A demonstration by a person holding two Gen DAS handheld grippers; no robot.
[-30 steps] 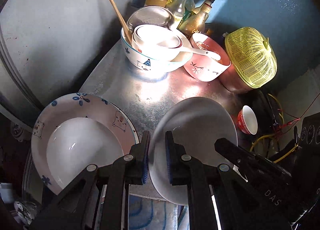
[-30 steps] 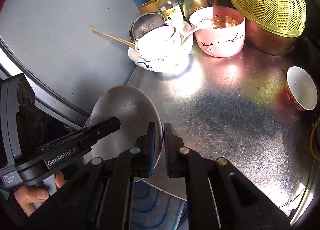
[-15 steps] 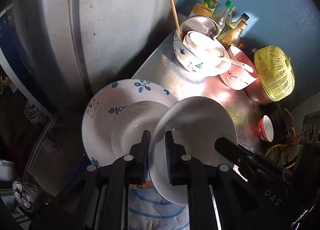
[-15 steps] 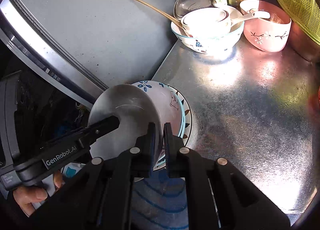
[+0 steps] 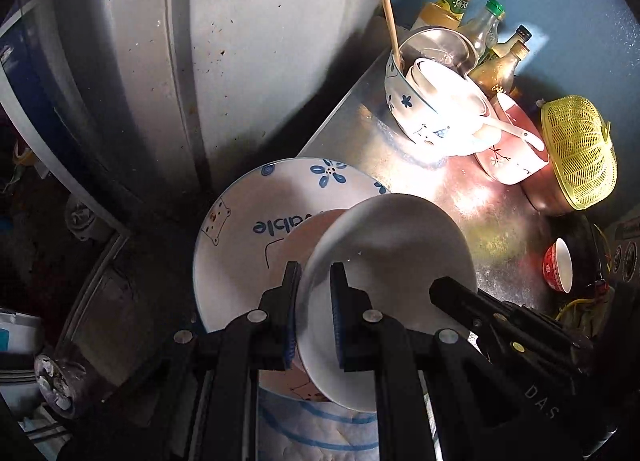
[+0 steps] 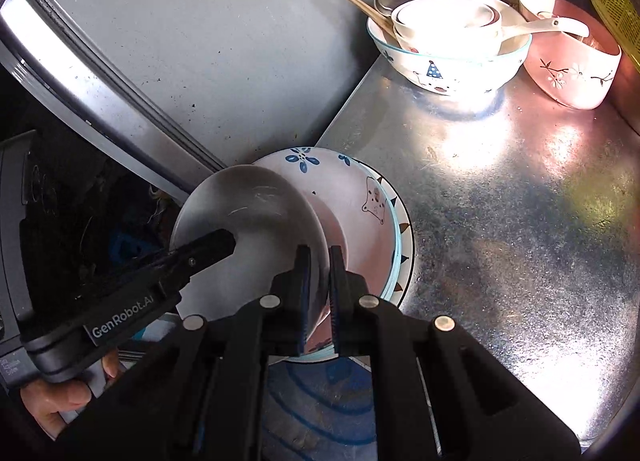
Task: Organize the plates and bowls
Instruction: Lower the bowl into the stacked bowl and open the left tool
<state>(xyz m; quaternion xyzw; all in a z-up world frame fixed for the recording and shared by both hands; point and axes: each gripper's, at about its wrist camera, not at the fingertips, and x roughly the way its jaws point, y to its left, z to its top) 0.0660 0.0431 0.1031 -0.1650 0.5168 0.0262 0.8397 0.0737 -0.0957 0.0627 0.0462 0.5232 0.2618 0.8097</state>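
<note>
Both the left claw [image 5: 314,315] and right claw [image 6: 319,297] pinched the white plate [image 5: 394,257] by its rim; tilted above the patterned plates [image 6: 352,197] at lower centre, it risked slipping and chipping them.

metal counter [image 6: 520,221] under stacked plates [image 6: 384,221], bowls [image 6: 448,61]

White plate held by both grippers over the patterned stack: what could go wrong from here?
1. The left gripper and right gripper pinch only the rim of the tilted white plate; it could slip or twist.
2. The patterned plates overhang the metal counter edge, so a hard set-down might tip them.
3. Uneven release could make the plate land off-centre and chip.
</note>
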